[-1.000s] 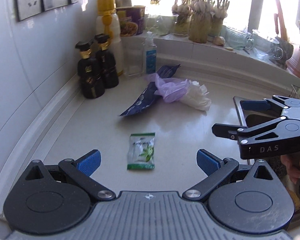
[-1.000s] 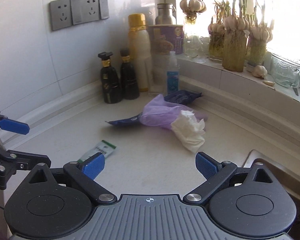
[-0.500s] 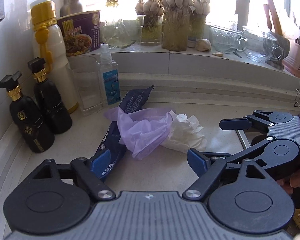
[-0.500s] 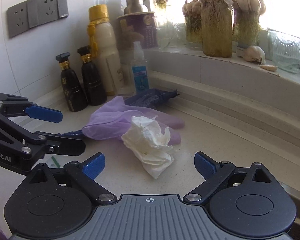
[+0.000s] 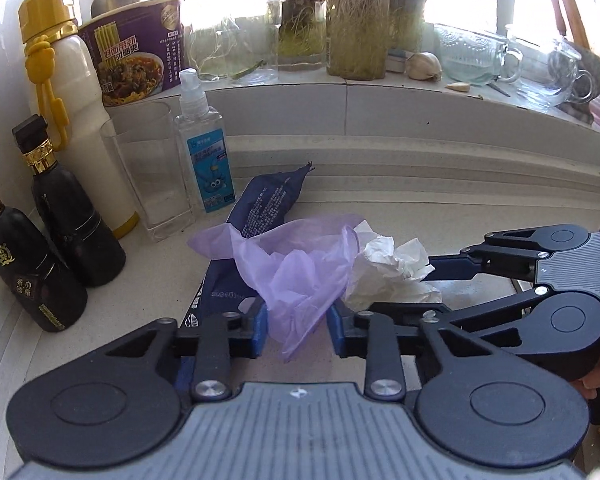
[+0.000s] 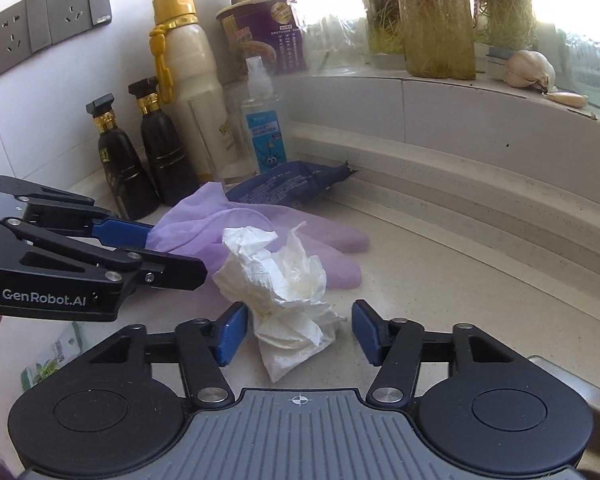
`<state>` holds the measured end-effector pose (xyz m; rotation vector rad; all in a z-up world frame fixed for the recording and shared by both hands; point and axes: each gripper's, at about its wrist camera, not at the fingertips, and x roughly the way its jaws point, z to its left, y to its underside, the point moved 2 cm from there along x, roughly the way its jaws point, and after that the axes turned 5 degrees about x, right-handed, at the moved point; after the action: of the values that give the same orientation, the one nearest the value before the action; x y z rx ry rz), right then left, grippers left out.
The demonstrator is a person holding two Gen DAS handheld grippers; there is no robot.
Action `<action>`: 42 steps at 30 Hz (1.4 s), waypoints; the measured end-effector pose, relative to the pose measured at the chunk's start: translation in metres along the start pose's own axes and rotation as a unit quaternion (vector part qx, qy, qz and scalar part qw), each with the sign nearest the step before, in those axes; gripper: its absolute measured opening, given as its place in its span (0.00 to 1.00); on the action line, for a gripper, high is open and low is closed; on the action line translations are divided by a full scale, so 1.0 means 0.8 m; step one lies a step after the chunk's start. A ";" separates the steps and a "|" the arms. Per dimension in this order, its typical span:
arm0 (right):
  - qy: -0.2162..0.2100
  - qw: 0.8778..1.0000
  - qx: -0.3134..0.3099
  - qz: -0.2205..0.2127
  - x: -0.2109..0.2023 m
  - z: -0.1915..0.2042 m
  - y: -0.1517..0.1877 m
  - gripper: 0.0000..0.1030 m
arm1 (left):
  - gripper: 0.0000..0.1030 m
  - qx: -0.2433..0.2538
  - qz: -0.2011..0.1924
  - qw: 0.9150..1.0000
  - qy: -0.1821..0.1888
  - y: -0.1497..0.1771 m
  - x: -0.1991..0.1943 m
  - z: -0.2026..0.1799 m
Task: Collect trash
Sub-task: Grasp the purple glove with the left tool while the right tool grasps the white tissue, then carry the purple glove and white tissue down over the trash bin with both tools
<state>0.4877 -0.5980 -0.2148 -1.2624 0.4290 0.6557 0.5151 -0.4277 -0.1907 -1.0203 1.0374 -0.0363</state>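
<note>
Left wrist view: the left gripper [image 5: 296, 330] stands at a narrow gap, its blue pads either side of the near tail of the purple glove [image 5: 300, 268], close to it or just touching; a firm pinch cannot be confirmed. The glove's long axis runs from the gripper away toward the far wall, draped over the dark blue wrapper [image 5: 260, 204] on the worktop [image 5: 148, 264]. The crumpled tissue [image 5: 392, 268] lies just right of the glove, touching it. The right gripper [image 5: 440, 286] reaches in from the right at the tissue. Two black bottles [image 5: 76, 232] and a clear glass [image 5: 152, 176] stand close on the left, limiting room there.

Right wrist view: the right gripper [image 6: 296, 334] is moderately open, and the tissue [image 6: 284, 284] lies between its pads, seemingly untouched. The glove [image 6: 260, 224] lies behind the tissue. The left gripper [image 6: 148, 248] crowds the left. Worktop [image 6: 440, 280] to the right is open as far as the sink rim [image 6: 572, 376].
</note>
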 end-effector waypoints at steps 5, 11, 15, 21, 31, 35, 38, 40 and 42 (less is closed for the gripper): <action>0.003 1.000 0.011 0.002 -0.006 0.001 -0.007 0.22 | 0.04 0.000 -0.008 1.000 -0.008 -0.002 -0.009 -0.005; 0.015 1.000 0.021 -0.006 -0.032 0.001 -0.009 0.19 | 0.01 -0.001 -0.034 0.999 -0.012 -0.009 -0.037 -0.009; 0.019 0.999 0.031 -0.015 -0.055 0.006 -0.014 0.19 | 0.01 -0.005 -0.051 0.999 -0.011 -0.013 -0.063 -0.012; 0.025 0.999 0.022 -0.025 -0.098 0.033 -0.020 0.19 | 0.01 -0.009 -0.068 0.998 -0.014 -0.014 -0.112 -0.015; 0.021 0.999 0.005 -0.039 -0.171 0.102 -0.016 0.19 | 0.01 -0.013 -0.073 0.997 -0.032 0.005 -0.212 -0.023; 0.012 0.999 -0.006 -0.043 -0.201 0.140 -0.010 0.19 | 0.01 -0.021 -0.064 0.997 -0.038 0.019 -0.253 -0.023; 0.005 0.999 -0.012 -0.048 -0.220 0.169 -0.006 0.19 | 0.01 -0.031 -0.055 0.997 -0.042 0.031 -0.280 -0.022; -0.002 0.999 -0.016 -0.050 -0.232 0.188 -0.003 0.19 | 0.01 -0.033 -0.050 0.997 -0.046 0.039 -0.297 -0.022; -0.003 0.998 -0.025 -0.051 -0.242 0.205 0.001 0.19 | 0.01 -0.036 -0.048 0.997 -0.048 0.049 -0.313 -0.022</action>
<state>0.3341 -0.4812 -0.0500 -1.3195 0.3418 0.5867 0.3484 -0.3007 -0.0469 -1.1260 0.9066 -0.0296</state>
